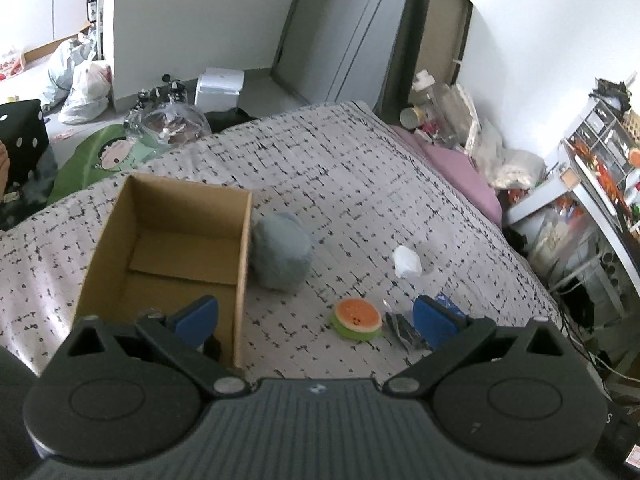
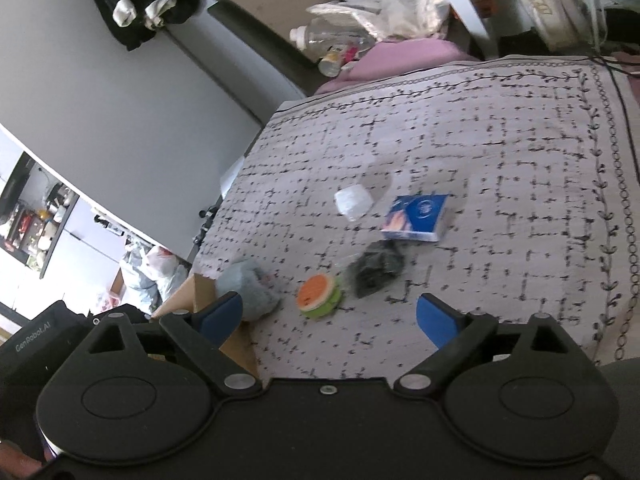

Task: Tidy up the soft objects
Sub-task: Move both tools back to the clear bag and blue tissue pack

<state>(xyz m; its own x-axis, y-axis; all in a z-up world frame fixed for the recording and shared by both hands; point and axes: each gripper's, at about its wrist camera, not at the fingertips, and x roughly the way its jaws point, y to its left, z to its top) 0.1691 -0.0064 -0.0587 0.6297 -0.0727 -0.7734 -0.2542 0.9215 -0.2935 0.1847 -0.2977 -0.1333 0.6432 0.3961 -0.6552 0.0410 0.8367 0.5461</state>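
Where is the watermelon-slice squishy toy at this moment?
The watermelon-slice toy lies on the patterned bedspread, right of the open cardboard box, apart from the grey plush and beside the dark crinkled packet.

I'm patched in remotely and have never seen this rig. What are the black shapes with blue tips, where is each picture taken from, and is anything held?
Each picture comes from a camera on a hand-held gripper, looking along its two blue-padded fingers. The left gripper and the right gripper both stand open and hold nothing. Ahead is a bed with a patterned bedspread. On it sit an empty cardboard box, a grey plush beside it, an orange and green squishy toy, a crumpled white piece, a dark plastic packet and a blue tissue pack.
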